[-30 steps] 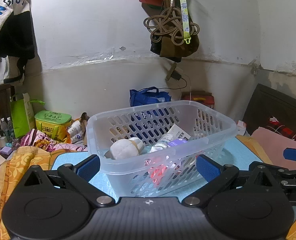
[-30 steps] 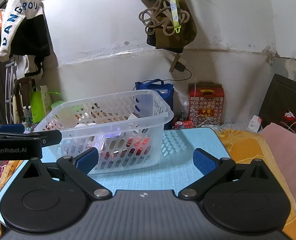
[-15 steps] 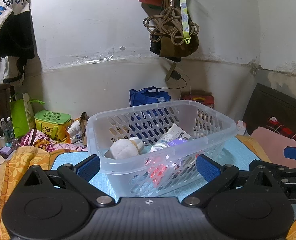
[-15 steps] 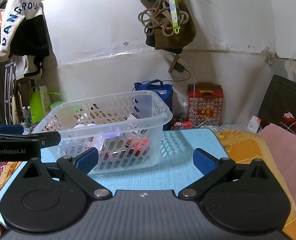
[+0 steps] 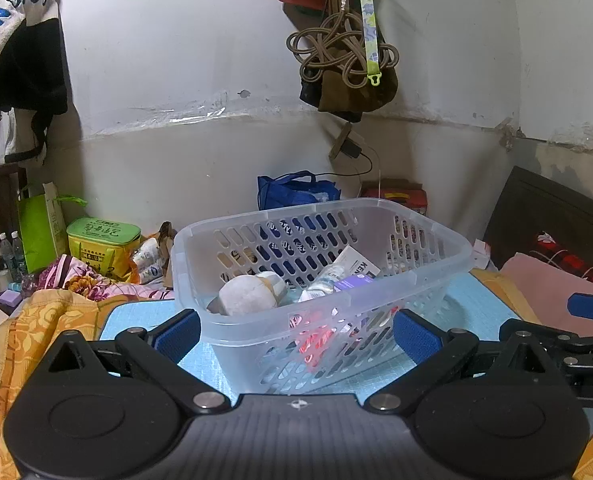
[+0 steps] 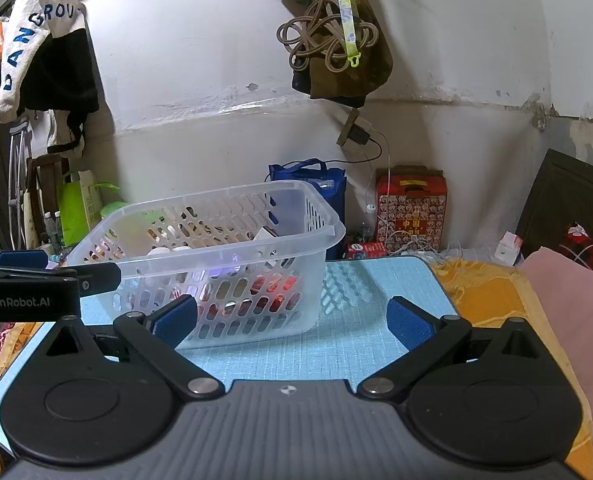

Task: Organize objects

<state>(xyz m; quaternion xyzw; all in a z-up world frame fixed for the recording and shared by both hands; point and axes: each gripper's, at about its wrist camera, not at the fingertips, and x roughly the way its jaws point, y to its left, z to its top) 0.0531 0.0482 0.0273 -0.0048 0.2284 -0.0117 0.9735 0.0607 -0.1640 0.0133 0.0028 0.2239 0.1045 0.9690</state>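
Both the left gripper (image 5: 296, 334) and right gripper (image 6: 292, 320) hang empty, fingers spread wide. Just ahead on the blue mat (image 6: 360, 344) stands the clear basket (image 5: 320, 248), already holding a white pouch (image 5: 248, 296) and small bottle (image 5: 324, 284). Best to scan for strays, then approach low and square

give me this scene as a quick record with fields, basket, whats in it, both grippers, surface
container: clear perforated plastic basket, upright on the light blue mat
contents: round white plush object, small clear bottle, white printed packet, red items low down, unclear
left gripper: open, empty, basket's near wall between its fingertips, contact unclear
right gripper: open, empty, over the mat at the basket's right
behind basket: blue fabric bag, red printed box
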